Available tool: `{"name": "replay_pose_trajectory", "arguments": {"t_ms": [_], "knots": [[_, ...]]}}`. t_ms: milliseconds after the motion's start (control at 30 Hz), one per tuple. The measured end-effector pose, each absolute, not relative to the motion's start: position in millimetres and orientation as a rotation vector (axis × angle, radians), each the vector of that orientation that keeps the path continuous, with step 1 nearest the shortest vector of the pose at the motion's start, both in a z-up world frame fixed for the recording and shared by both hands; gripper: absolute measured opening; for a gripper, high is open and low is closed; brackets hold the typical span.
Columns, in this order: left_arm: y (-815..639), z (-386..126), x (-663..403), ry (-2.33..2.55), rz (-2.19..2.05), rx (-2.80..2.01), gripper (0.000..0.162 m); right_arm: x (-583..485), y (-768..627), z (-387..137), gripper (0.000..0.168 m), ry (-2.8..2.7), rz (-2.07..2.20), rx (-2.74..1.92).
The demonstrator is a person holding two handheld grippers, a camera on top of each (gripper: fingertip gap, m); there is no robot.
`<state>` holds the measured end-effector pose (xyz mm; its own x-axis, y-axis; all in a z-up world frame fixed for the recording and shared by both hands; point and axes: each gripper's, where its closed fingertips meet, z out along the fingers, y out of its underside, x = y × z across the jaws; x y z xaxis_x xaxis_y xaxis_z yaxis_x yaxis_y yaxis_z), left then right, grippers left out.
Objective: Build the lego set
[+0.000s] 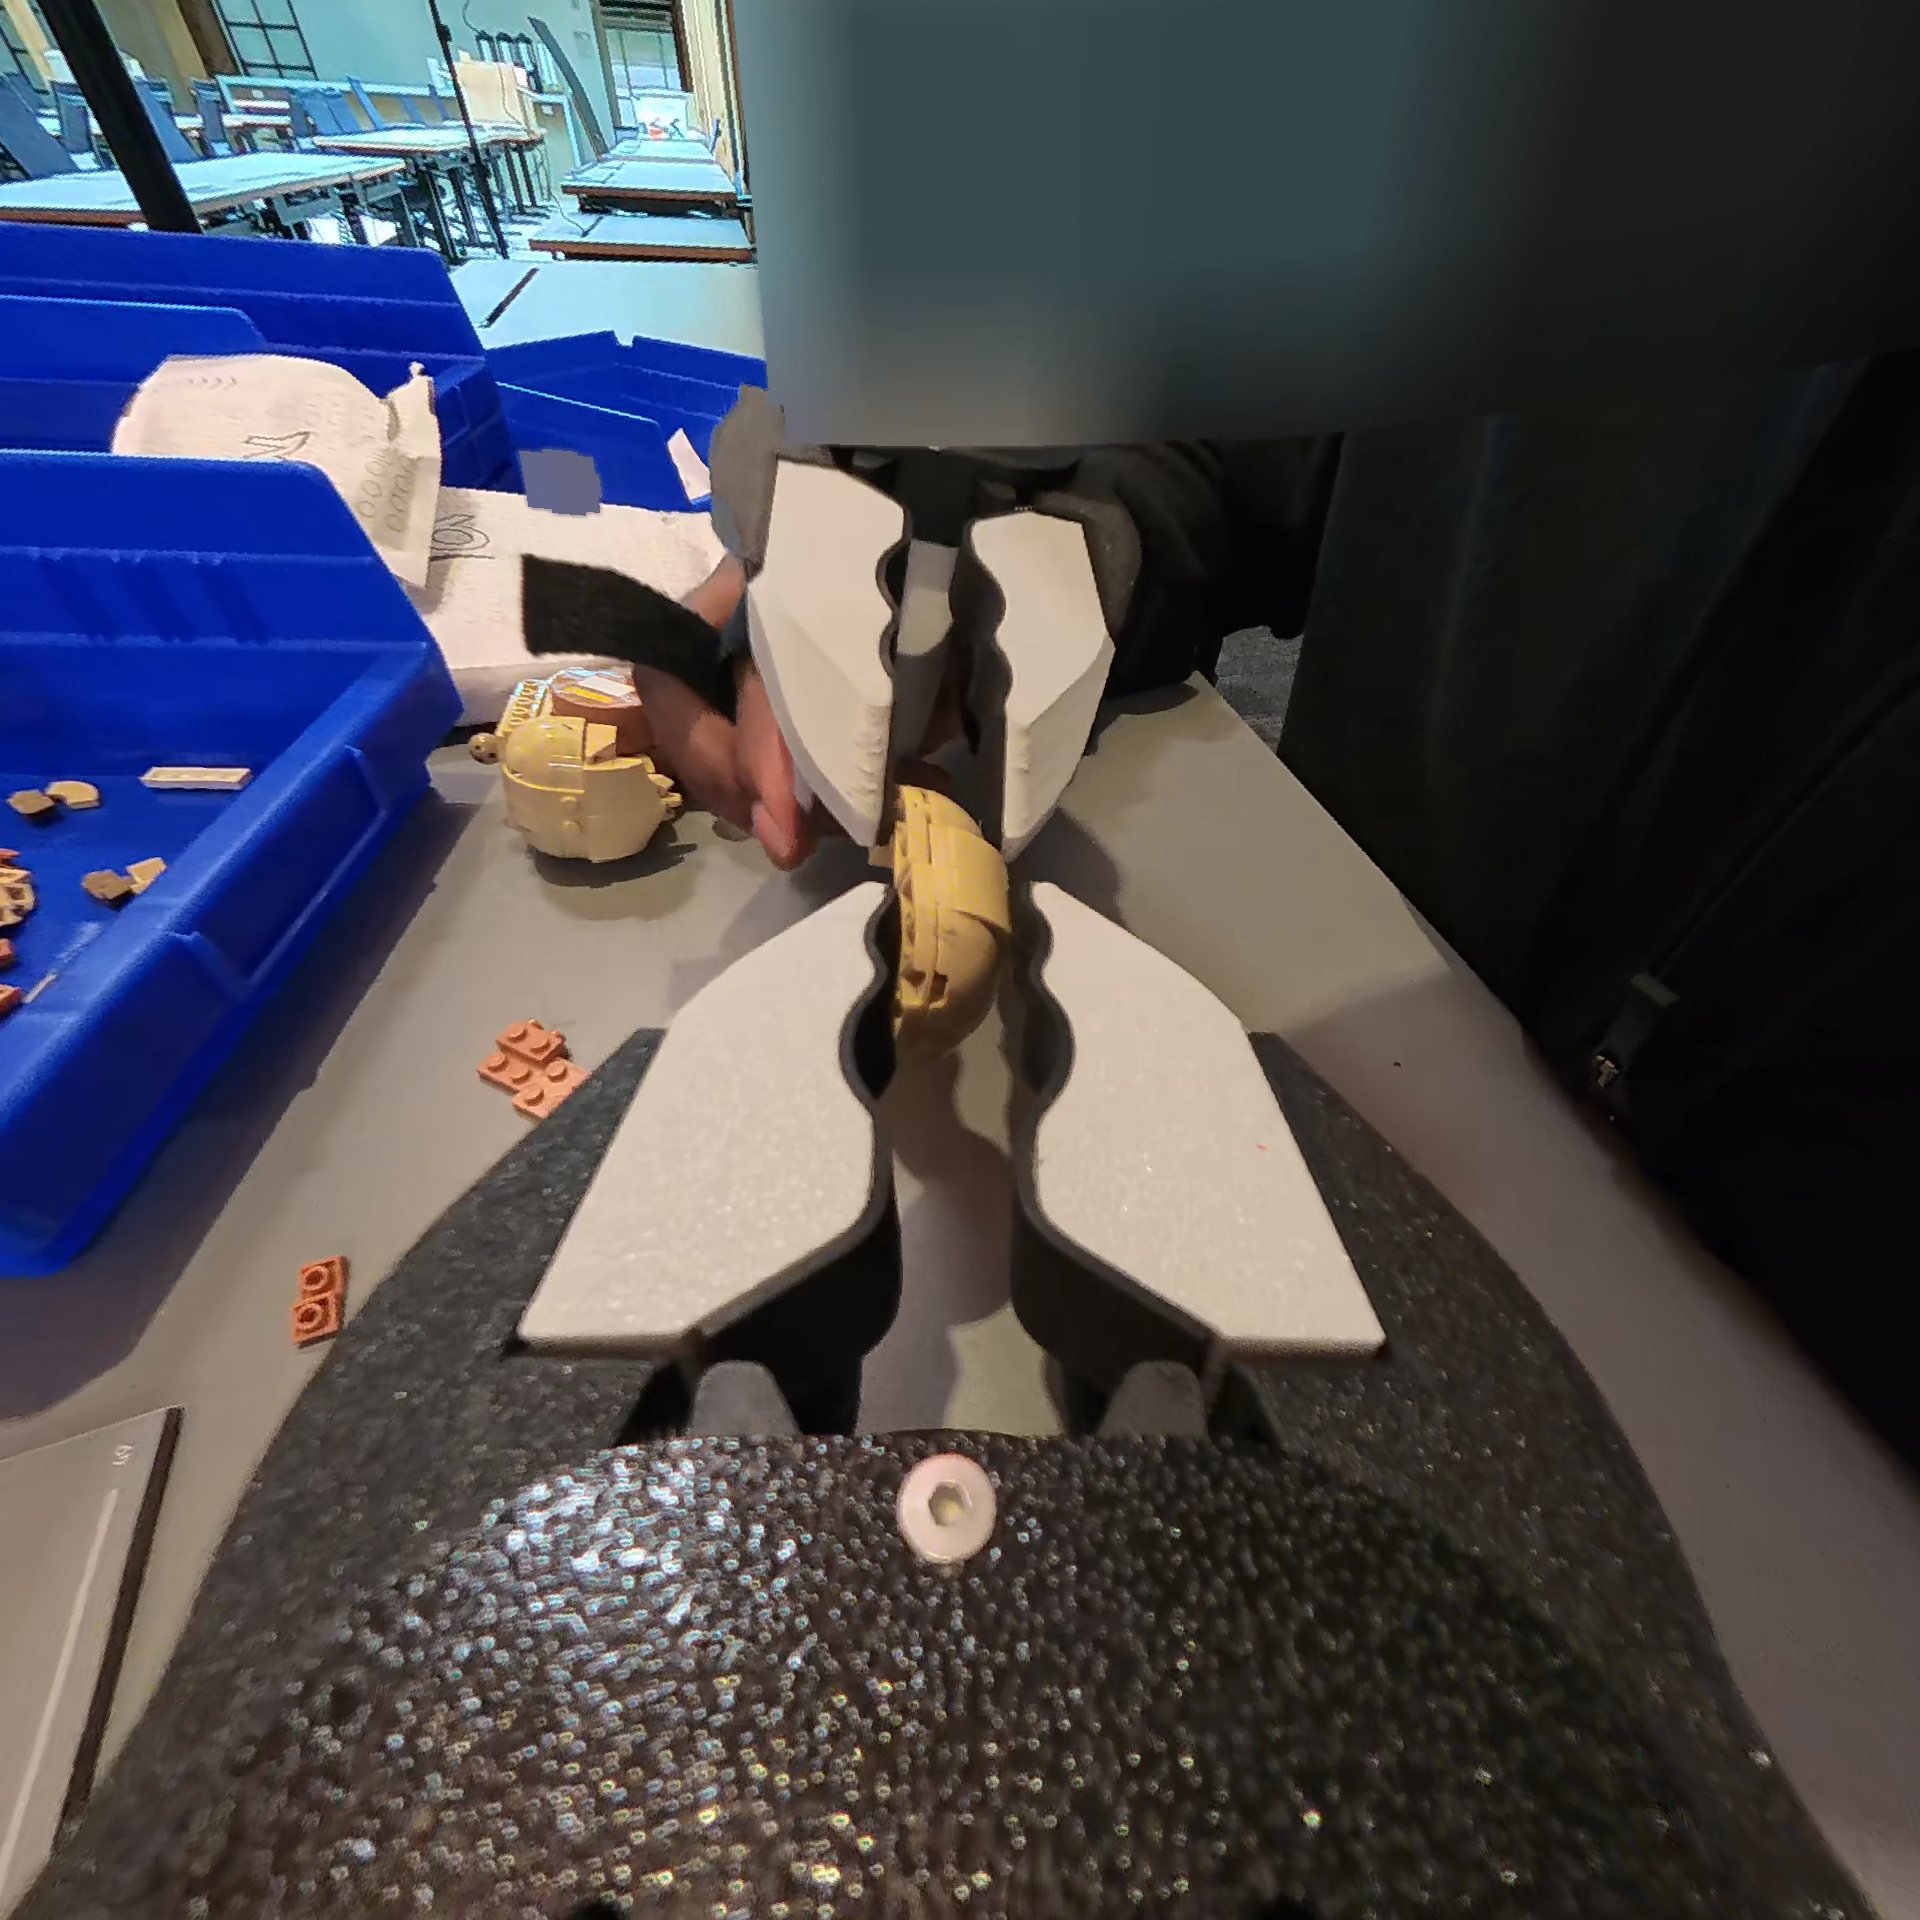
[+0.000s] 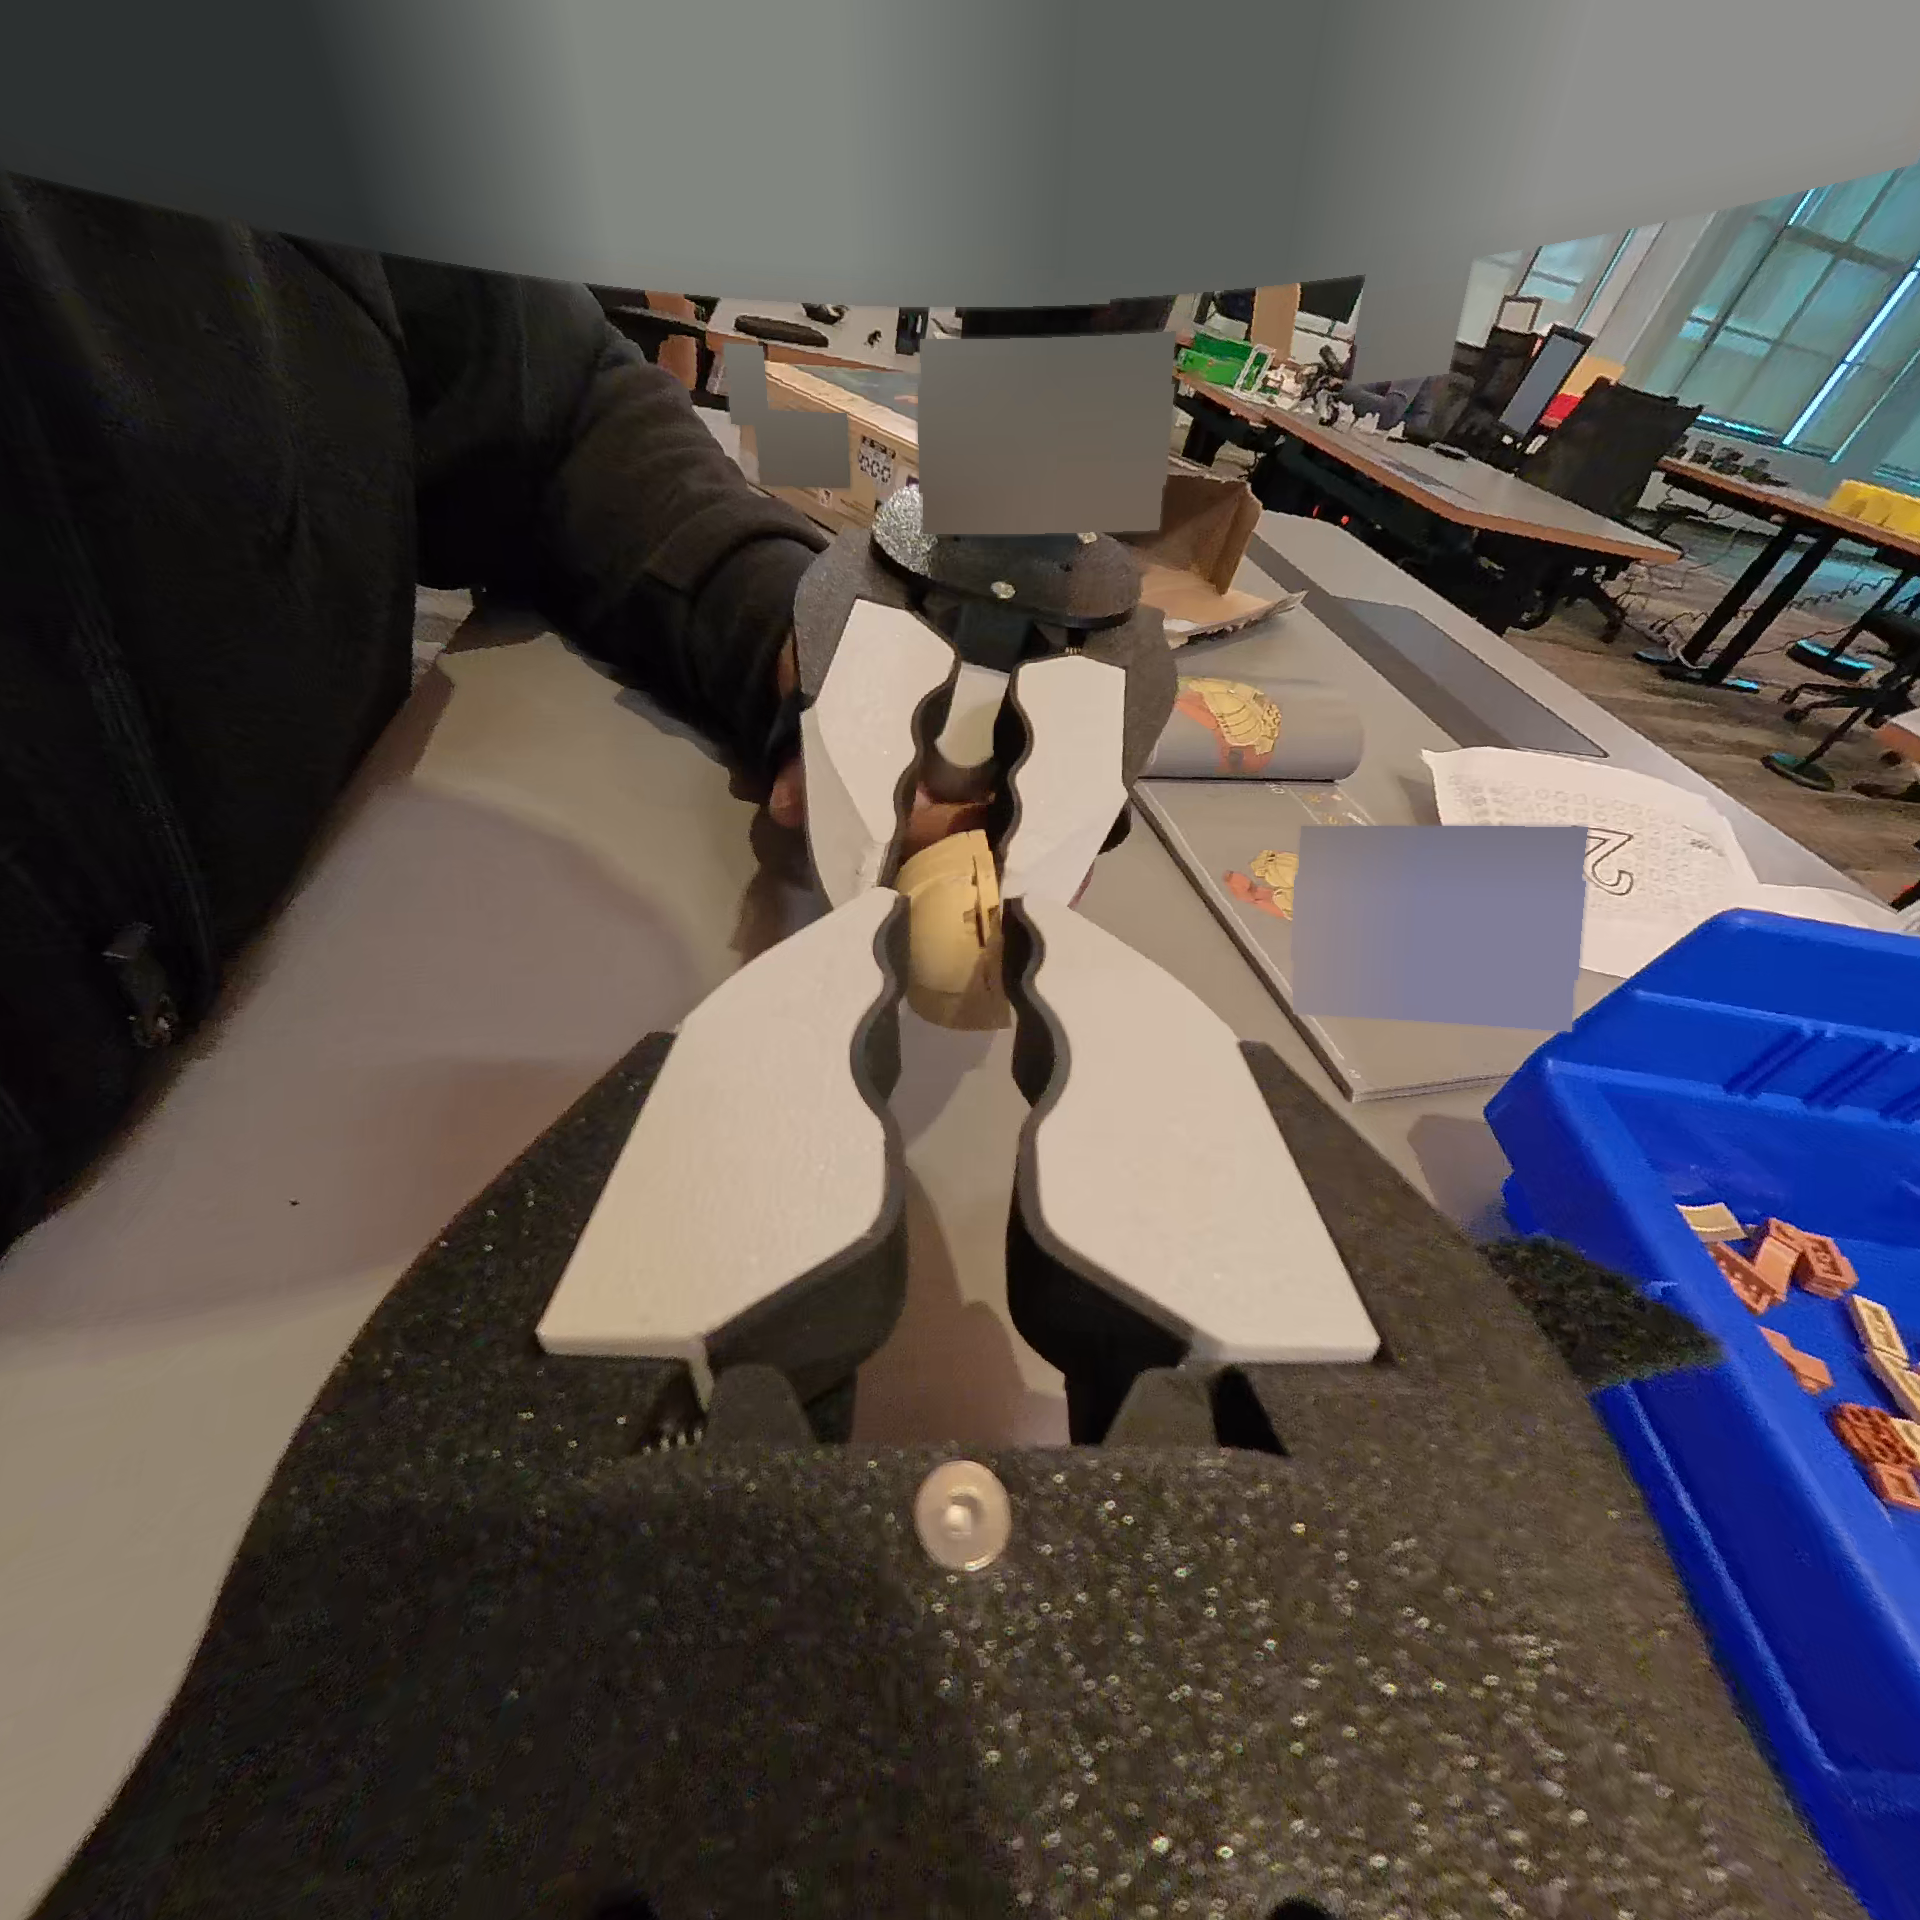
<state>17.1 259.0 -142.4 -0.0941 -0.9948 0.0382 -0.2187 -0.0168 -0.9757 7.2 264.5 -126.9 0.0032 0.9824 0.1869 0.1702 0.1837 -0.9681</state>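
Note:
A tan rounded lego assembly [image 1: 951, 935] hangs above the grey table [image 1: 1226, 831], pinched from both ends. My left gripper [image 1: 961, 899] is shut on its near end in the left wrist view. My right gripper [image 1: 940, 836] faces it from the far side and is shut on the other end. In the right wrist view my right gripper [image 2: 956, 914] holds the same tan assembly [image 2: 940, 966], and the left gripper [image 2: 951, 873] meets it tip to tip. A second tan assembly [image 1: 582, 790] with a brown round part lies on the table at the left.
Blue bins [image 1: 208, 717] with loose tan and brown pieces stand at the left, also in the right wrist view [image 2: 1714, 1122]. Reddish-brown plates [image 1: 532, 1067] lie on the table. An open instruction booklet [image 2: 1226, 894] and white paper bags [image 1: 301, 436] lie nearby. A dark-sleeved person sits close behind. The tips of both grippers are at nearly the same place.

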Motion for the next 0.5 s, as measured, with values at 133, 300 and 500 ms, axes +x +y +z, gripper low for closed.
{"name": "replay_pose_trajectory", "arguments": {"t_ms": [133,300,500], "knots": [[258.3,-142.7,17.1,1.431,-1.205,-1.355,0.019,7.3,264.1,-127.4,0.016,-1.389,1.034,-1.222],[258.1,-142.4,16.8,1.429,-1.221,-1.361,0.019,6.9,263.9,-127.2,0.016,-1.38,1.064,-1.237],[257.5,-142.6,16.9,1.431,-1.229,-1.365,0.019,6.9,263.1,-127.2,0.015,-1.381,1.084,-1.25]]}}
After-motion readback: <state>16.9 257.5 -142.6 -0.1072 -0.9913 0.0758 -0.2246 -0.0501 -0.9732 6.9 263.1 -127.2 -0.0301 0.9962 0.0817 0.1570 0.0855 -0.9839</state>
